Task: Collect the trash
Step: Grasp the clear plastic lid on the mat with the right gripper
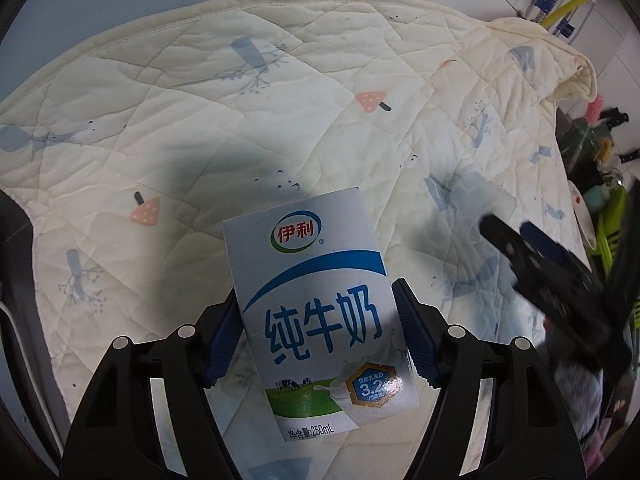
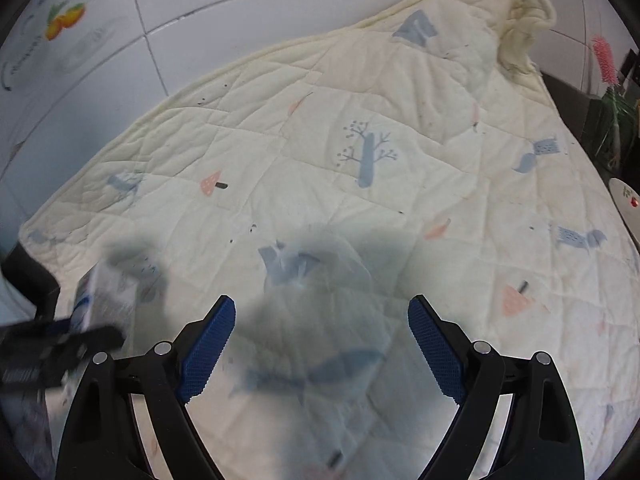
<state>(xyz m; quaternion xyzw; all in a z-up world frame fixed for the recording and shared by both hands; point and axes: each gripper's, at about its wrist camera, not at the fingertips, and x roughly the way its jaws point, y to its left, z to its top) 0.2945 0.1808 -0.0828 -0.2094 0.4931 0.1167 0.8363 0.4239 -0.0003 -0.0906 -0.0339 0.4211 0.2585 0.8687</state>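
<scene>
A white and blue 250 mL milk carton is raised above the cream quilt. My left gripper is shut on it, with a blue pad pressed on each side. In the right wrist view the same carton shows blurred at the lower left, in the left gripper. My right gripper is open with nothing between its pads. It hangs over a blurred, translucent plastic wrapper lying on the quilt. The left wrist view shows the right gripper at the right, beside that wrapper.
The quilt, printed with trees and mushrooms, covers the surface, and its far right corner is bunched up. A white tiled wall with fruit stickers runs behind it. Past the right edge are a pink brush, a plate and a green rack.
</scene>
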